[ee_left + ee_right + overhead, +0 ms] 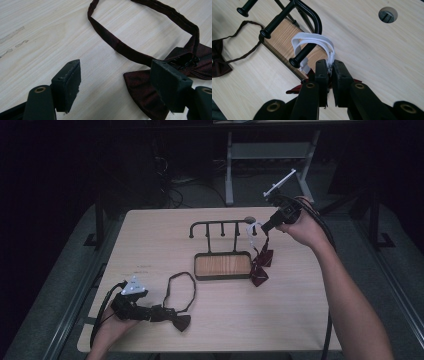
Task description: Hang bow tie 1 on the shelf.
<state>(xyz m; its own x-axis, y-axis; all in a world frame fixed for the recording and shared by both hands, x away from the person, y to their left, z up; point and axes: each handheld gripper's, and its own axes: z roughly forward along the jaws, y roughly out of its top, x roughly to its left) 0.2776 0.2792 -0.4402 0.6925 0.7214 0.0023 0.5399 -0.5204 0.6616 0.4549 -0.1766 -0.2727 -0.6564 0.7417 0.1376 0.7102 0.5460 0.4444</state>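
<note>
Nearest me, well short of the rack [222,250], my left gripper [117,85] lies low on the table [300,320] with jaws wide apart around nothing; the dark bow tie [147,92] sits just beside one jaw. Pushing forward could shove it instead of catching it. Farther off, at the rack's right end, my right gripper [330,75] is clamped on the white strap [317,41] looped over the end peg [299,57]. Pulling sideways could tip the rack or slip the loop off. The red bow tie [261,262] below is mostly hidden by my jaws; I cannot tell how securely the loop sits.
</note>
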